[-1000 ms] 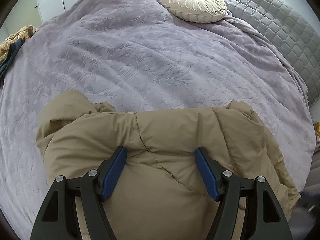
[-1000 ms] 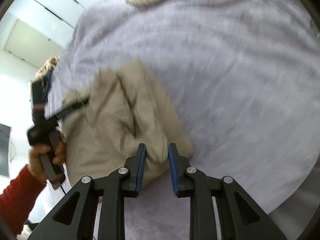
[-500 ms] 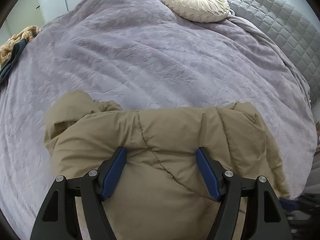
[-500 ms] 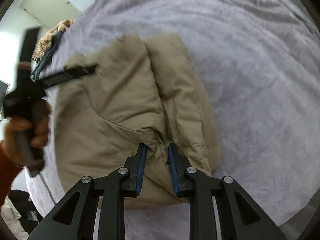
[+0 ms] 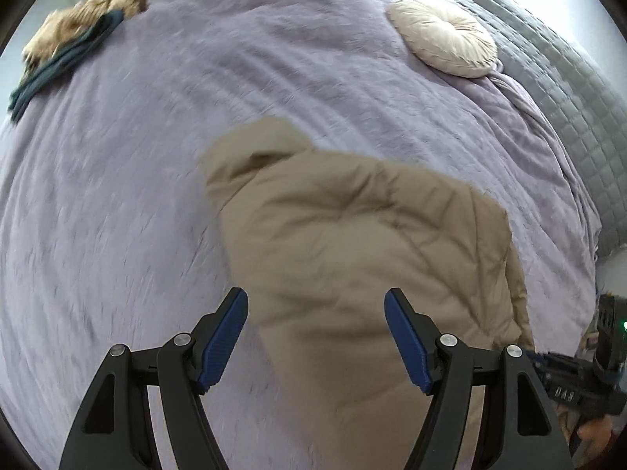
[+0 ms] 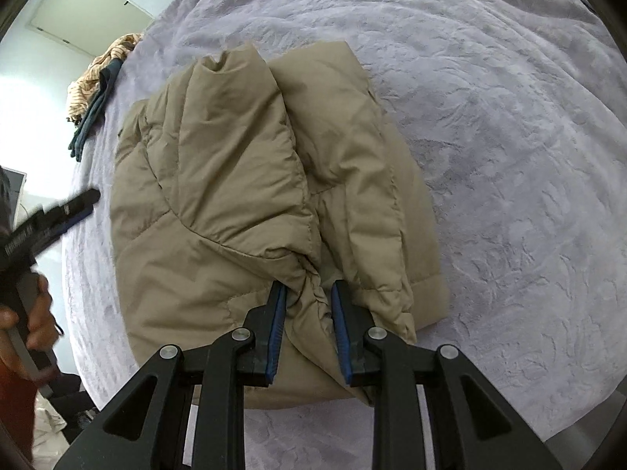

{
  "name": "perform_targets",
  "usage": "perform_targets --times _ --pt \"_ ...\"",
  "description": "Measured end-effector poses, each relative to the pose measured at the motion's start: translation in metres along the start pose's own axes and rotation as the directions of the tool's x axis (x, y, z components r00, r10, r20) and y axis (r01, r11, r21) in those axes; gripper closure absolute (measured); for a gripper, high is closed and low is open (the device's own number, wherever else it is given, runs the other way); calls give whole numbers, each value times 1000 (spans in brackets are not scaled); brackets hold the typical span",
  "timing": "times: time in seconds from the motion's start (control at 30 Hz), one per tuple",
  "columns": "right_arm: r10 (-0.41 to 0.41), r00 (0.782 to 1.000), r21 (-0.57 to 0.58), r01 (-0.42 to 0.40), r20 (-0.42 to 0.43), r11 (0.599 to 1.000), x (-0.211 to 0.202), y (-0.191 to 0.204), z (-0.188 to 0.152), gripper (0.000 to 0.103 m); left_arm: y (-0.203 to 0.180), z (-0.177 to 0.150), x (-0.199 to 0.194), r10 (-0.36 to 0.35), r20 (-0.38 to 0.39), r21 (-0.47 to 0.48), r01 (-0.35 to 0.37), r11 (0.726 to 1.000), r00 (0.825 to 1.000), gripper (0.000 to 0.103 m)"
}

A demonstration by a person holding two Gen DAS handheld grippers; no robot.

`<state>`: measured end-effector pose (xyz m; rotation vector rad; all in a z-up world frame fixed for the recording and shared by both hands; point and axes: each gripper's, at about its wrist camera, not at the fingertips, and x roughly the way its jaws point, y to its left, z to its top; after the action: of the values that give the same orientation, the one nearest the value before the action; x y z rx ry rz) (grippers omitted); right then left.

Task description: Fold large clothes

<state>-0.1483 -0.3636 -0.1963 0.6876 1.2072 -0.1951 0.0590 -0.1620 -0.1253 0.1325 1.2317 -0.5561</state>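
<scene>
A tan puffer jacket (image 5: 352,235) lies folded in a bundle on the lilac bedspread (image 5: 156,156). My left gripper (image 5: 315,297) hovers open above the jacket's near left edge, with nothing touching its blue pads; this view is blurred. In the right wrist view the jacket (image 6: 235,156) shows a sleeve laid over its body. My right gripper (image 6: 308,288) is shut on a bunched fold of the jacket at its near edge. The left gripper (image 6: 58,211) shows there at the far left, off the jacket, held by a hand (image 6: 35,313).
A round cream cushion (image 5: 443,35) and a grey quilted headboard (image 5: 568,90) are at the far right. A pile of tan and dark green clothes (image 5: 66,47) sits at the bed's far left edge. Bedspread (image 6: 509,156) spreads to the jacket's right.
The left gripper has swung left and up off the jacket, still open. The right gripper has come down to the jacket's near edge, its pads still on the fold.
</scene>
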Motion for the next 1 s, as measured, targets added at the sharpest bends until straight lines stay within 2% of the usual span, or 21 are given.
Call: perform_targets --times 0.13,0.27,0.33,0.37,0.43,0.57,0.63,0.73,0.83,1.0 --pt "28 999 -21 -27 20 999 -11 6 9 77 22 -21 5 -50 -53 -89 45 995 997 30" --pt "25 1000 -57 -24 18 998 -13 13 21 76 37 -39 18 -45 -115 -140 29 990 992 30" --pt "21 1000 -71 -20 20 997 -13 17 25 68 40 -43 20 -60 -129 -158 40 987 990 29" --pt "22 999 -74 -20 26 997 -15 18 27 65 42 -46 20 -64 -127 -168 42 985 990 16" --pt "24 999 -73 -21 46 997 -19 16 32 46 43 -49 18 -54 -117 -176 32 984 992 0" --pt "27 997 -47 -24 76 999 -27 5 44 34 48 -54 19 -58 -116 -180 37 983 992 0" --pt "29 997 -32 -27 70 999 -25 -5 51 20 49 -56 22 -63 -124 -183 40 982 990 0" --pt "51 998 -10 -51 47 999 -19 -20 59 18 52 -59 27 -110 -131 -216 80 973 985 0" --pt "95 995 20 -95 -4 995 -6 -36 67 8 58 -64 30 -176 -126 -271 137 953 976 0" --pt "201 978 68 -197 -59 978 13 -57 78 8 66 -71 40 -234 -132 -323 181 929 963 0"
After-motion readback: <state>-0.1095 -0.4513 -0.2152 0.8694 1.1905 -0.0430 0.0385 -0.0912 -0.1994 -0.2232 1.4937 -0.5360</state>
